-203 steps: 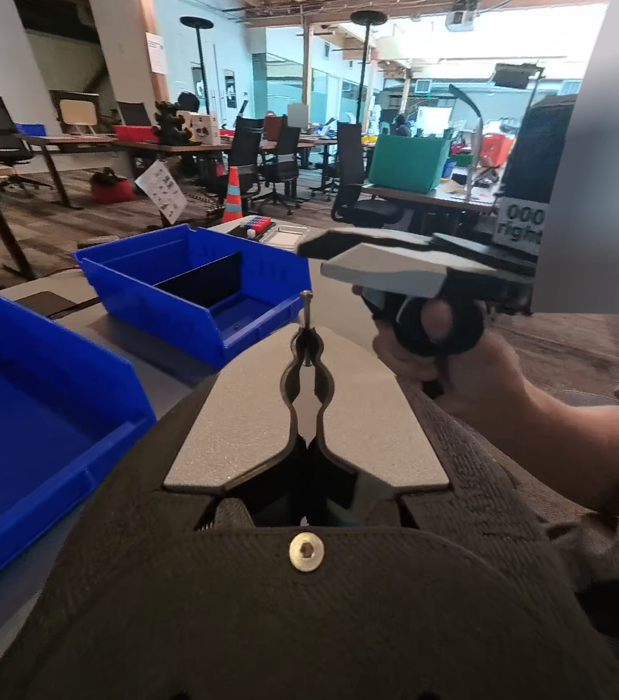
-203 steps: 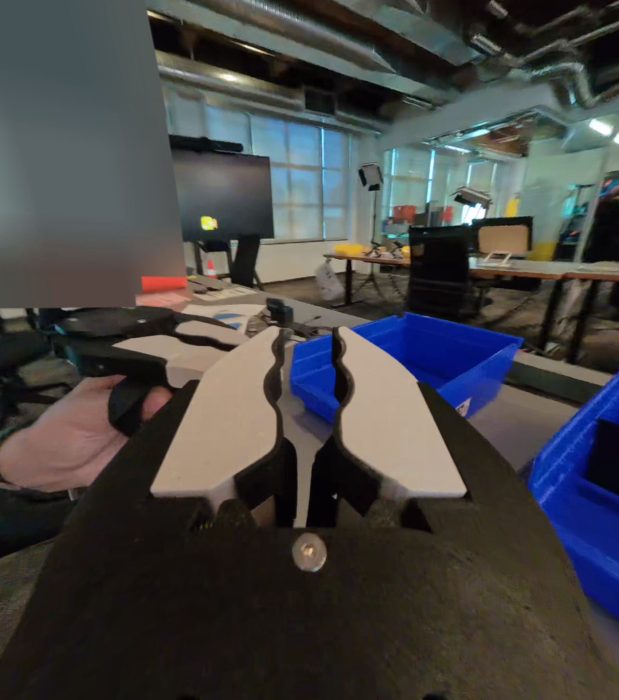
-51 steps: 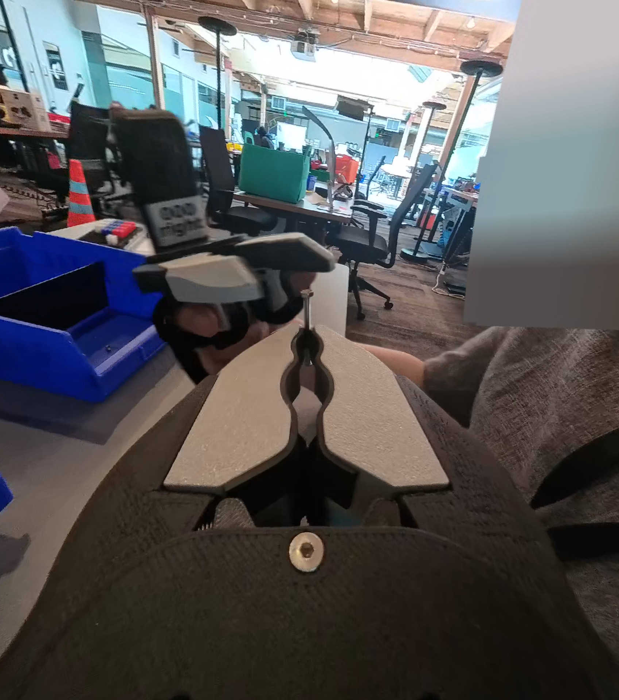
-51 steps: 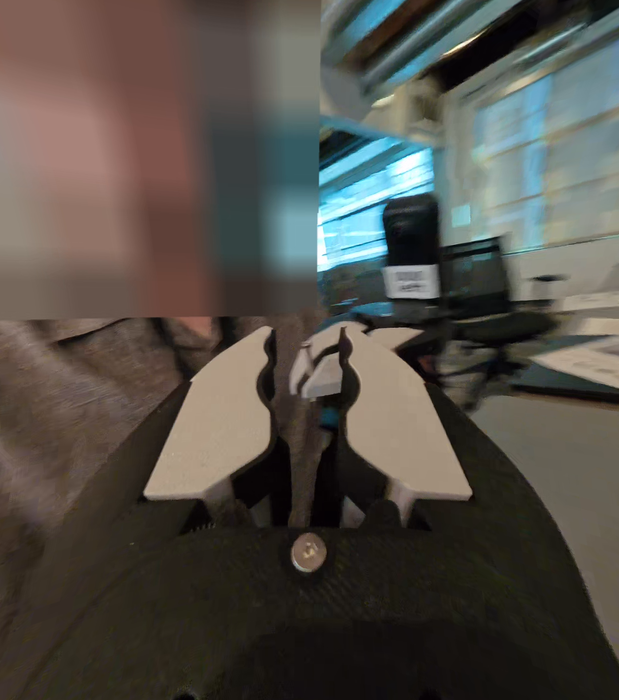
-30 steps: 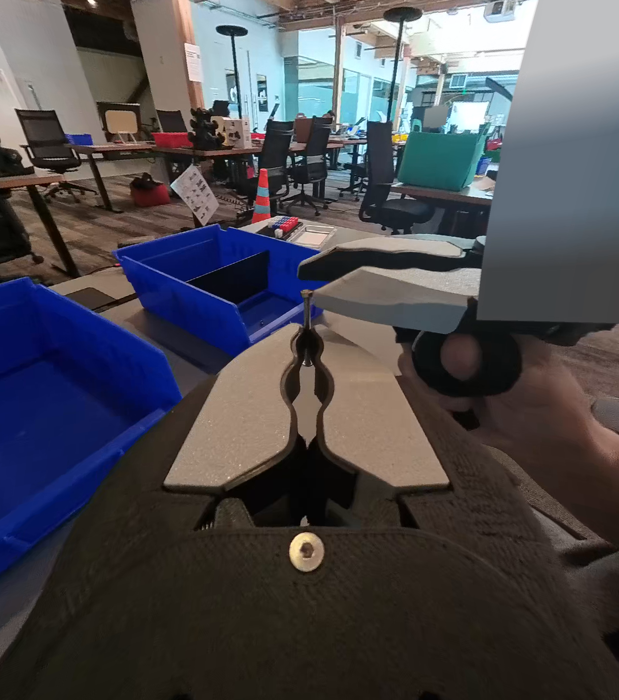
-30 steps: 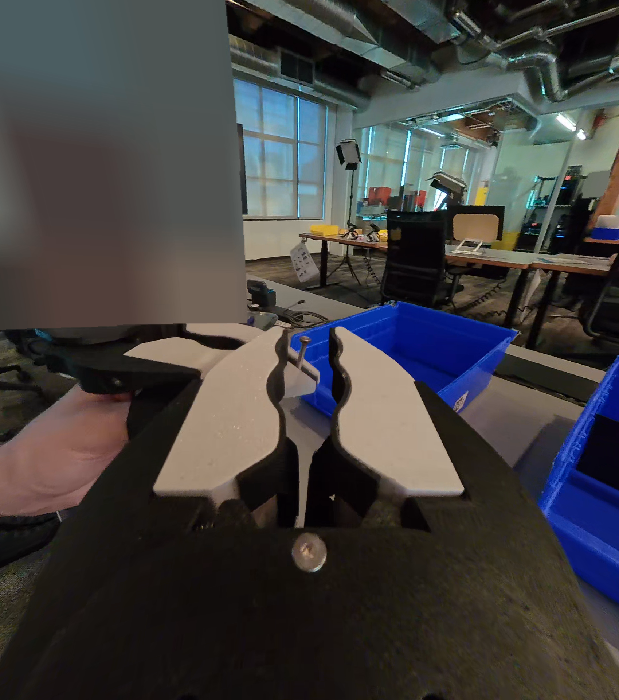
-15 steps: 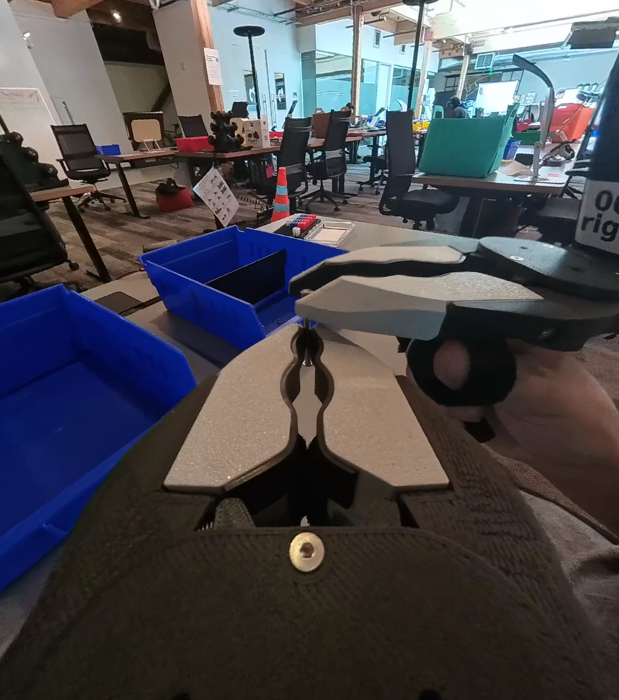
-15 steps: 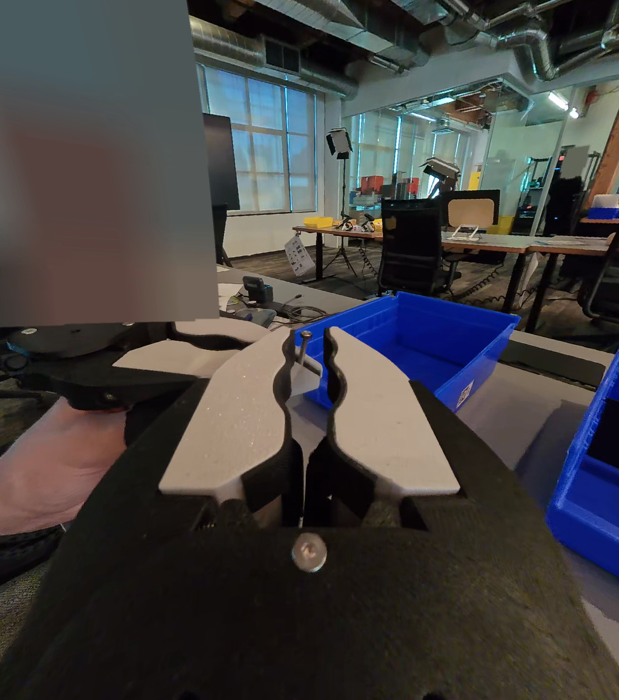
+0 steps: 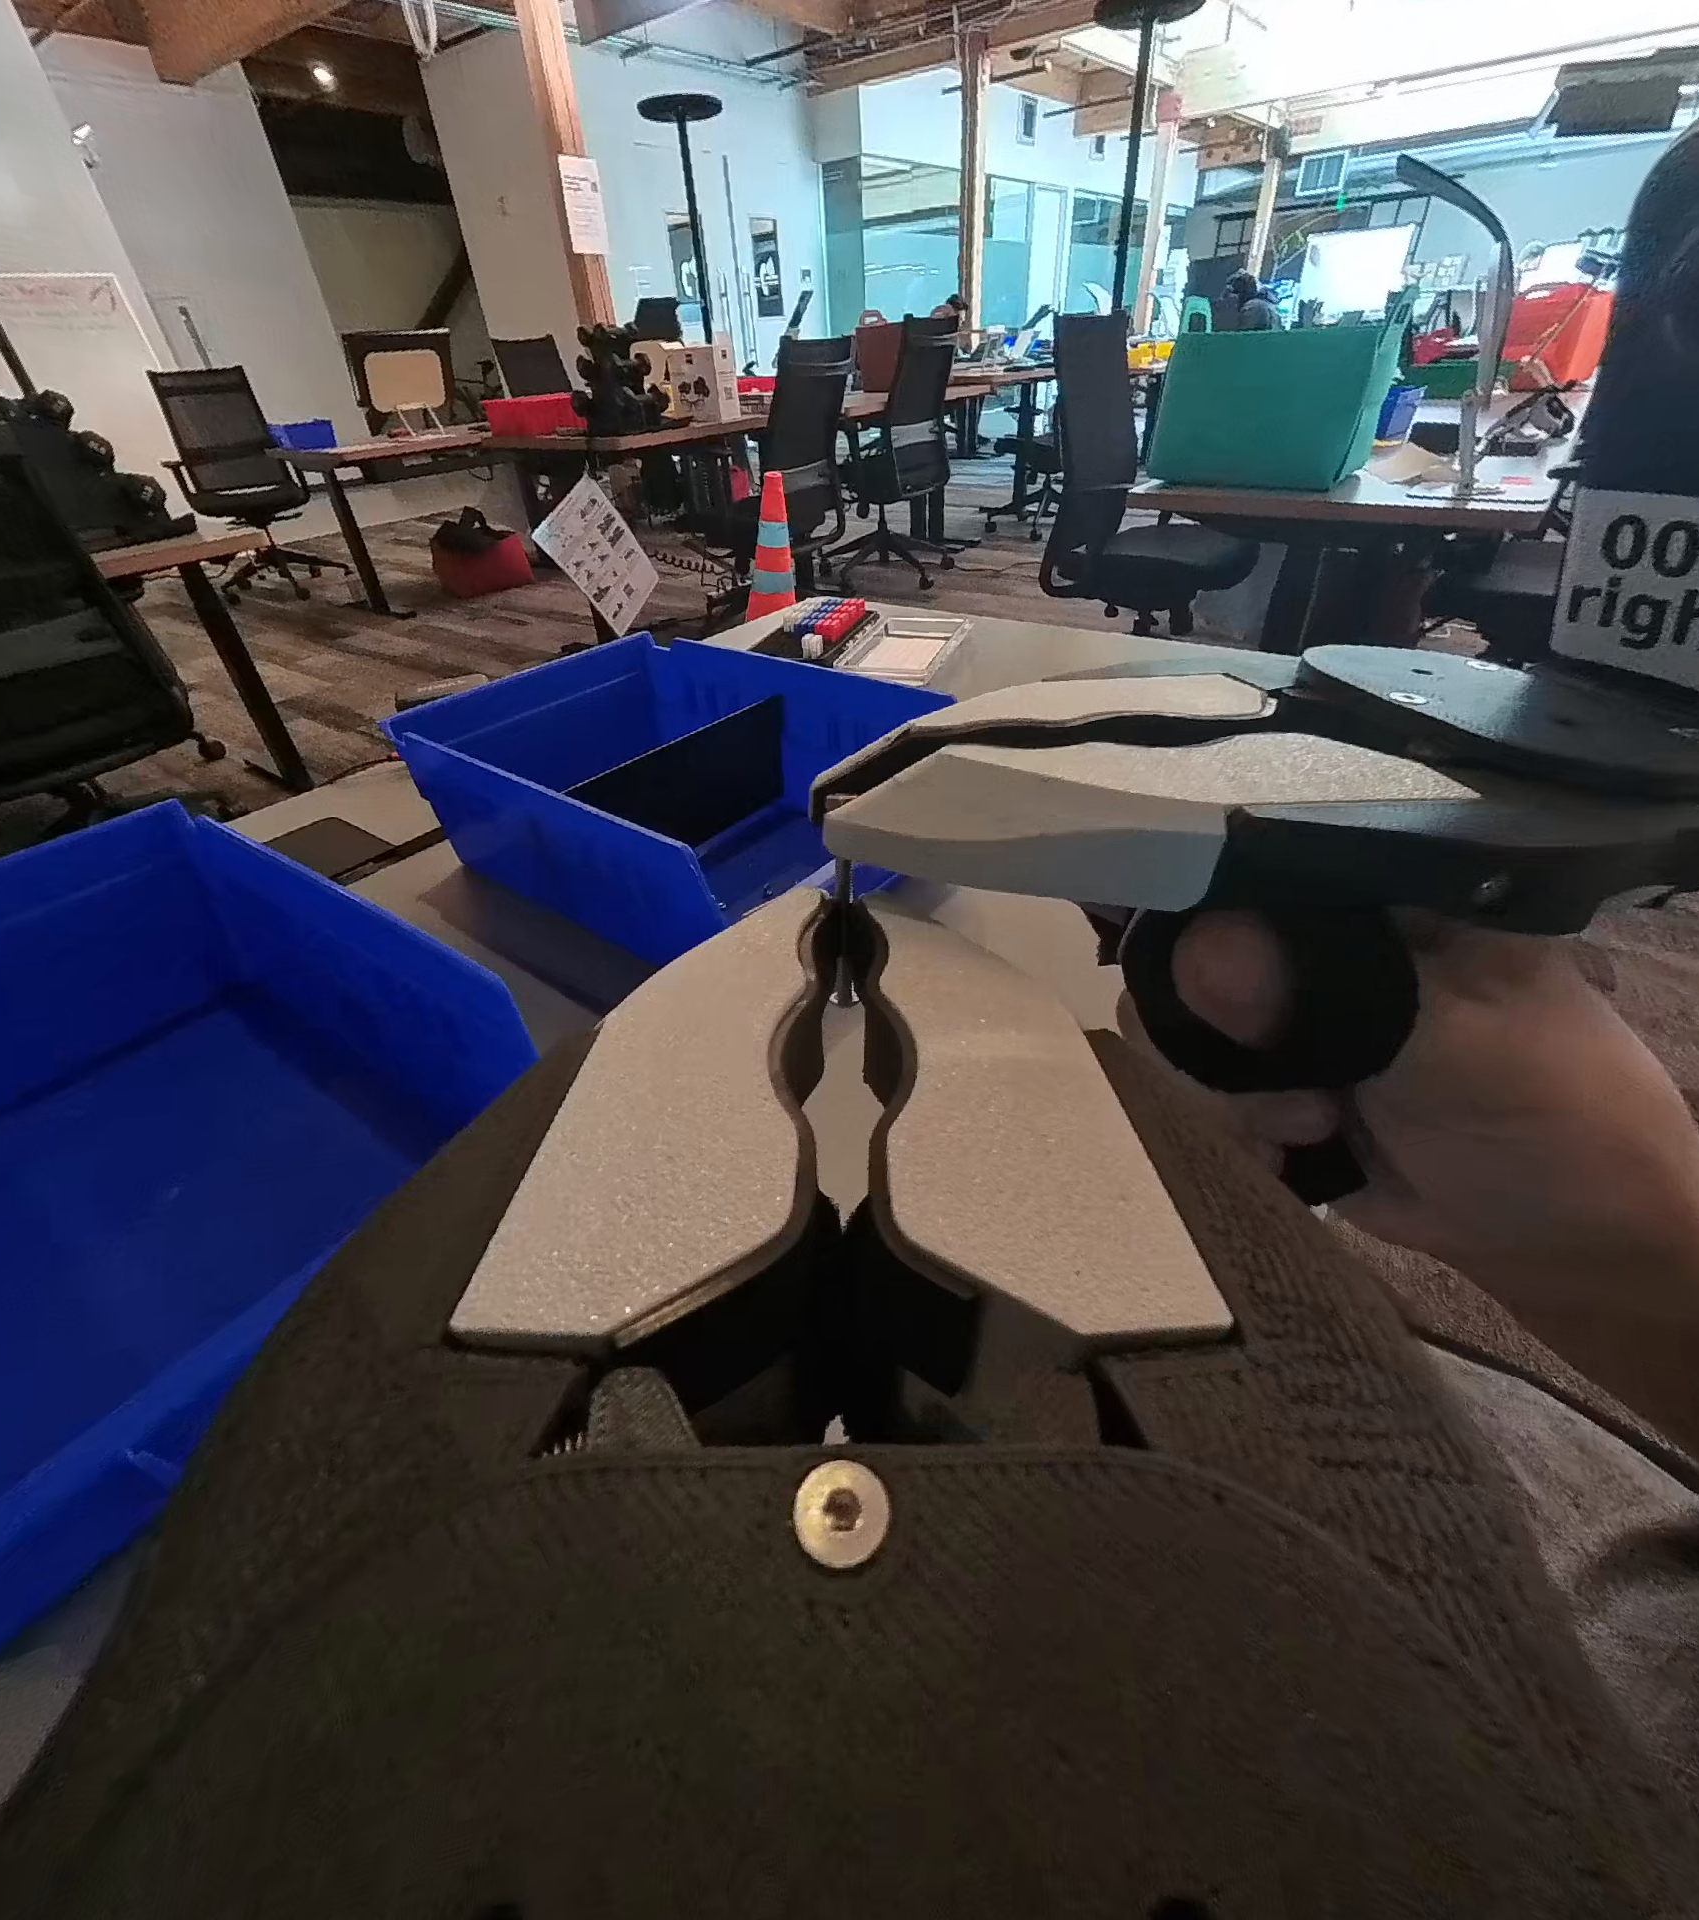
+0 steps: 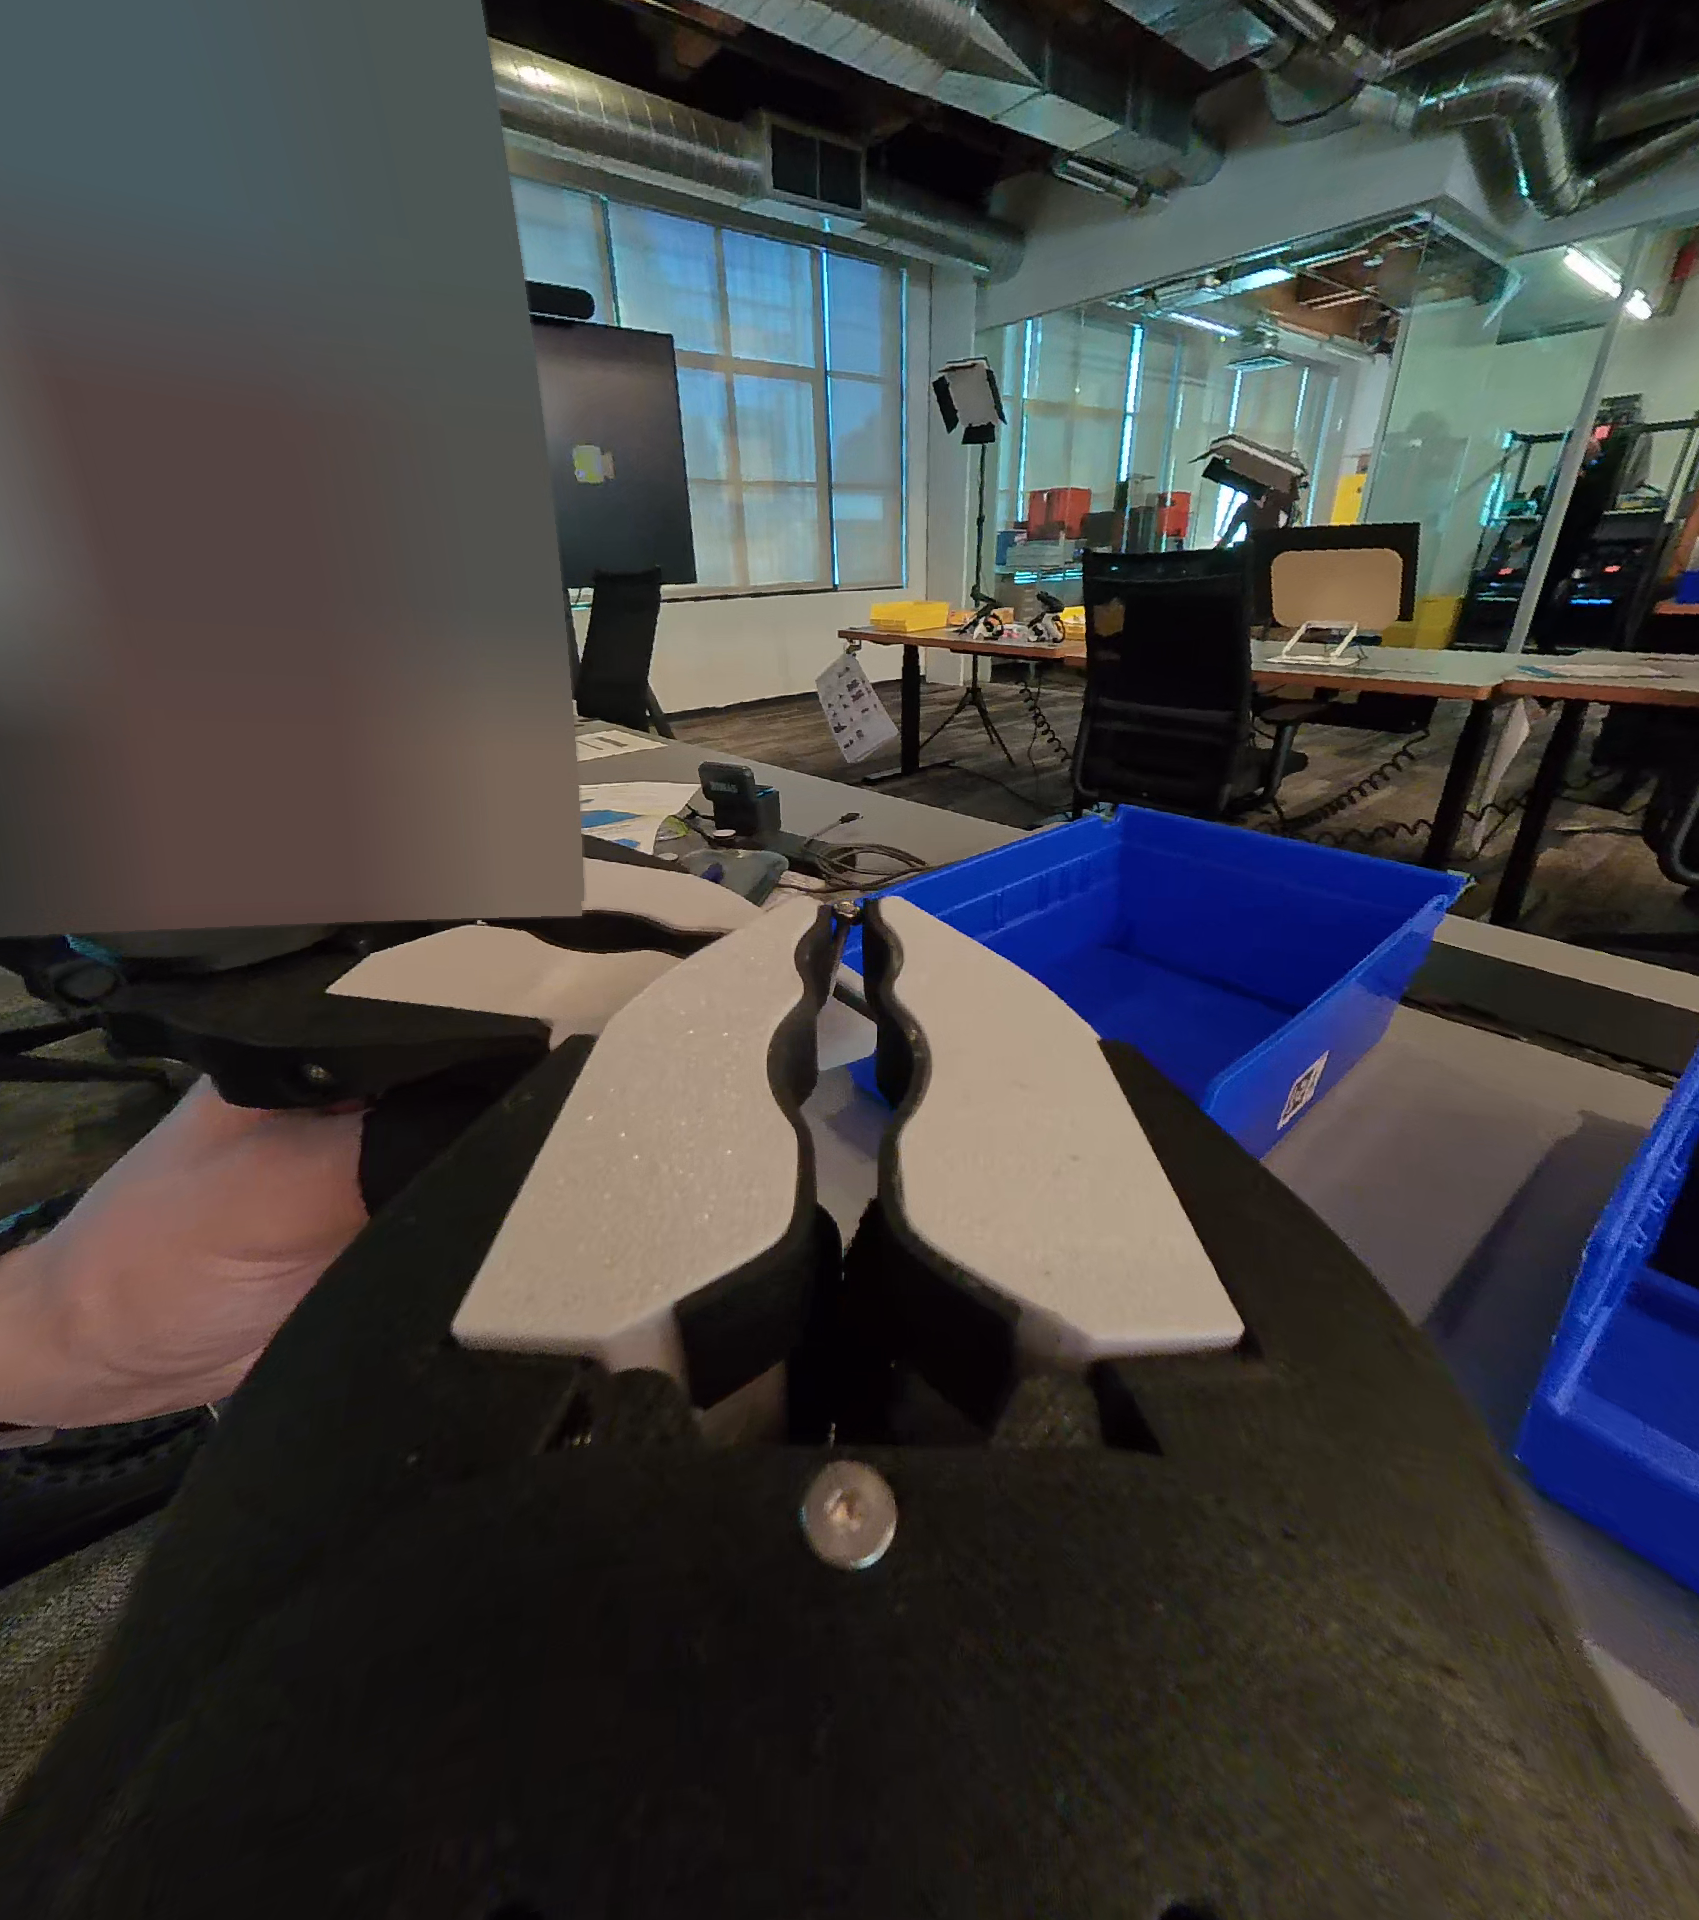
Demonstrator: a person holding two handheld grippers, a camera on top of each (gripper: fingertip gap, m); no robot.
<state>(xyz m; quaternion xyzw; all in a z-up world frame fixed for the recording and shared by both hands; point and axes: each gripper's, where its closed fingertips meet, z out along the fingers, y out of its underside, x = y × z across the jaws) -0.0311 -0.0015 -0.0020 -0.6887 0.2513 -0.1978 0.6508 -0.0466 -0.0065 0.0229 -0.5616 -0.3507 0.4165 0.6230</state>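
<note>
We're gripping the screw (image 9: 843, 966) upright in the left gripper (image 9: 845, 920), clenched on its shank. The right gripper (image 10: 850, 920), lying across from 3 o'clock, is nipping the screw's head between its tips. The empty blue bin (image 9: 149, 935) is sitting at 9 o'clock and the divided blue bin (image 9: 533, 821) at 11.

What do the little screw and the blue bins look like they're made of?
Screw: bare metal, silvery-grey, glinting, pinched upright in the left tongs.
Blue bins: moulded plastic, probably; glossy, uniform colour, ribbed walls.
</note>
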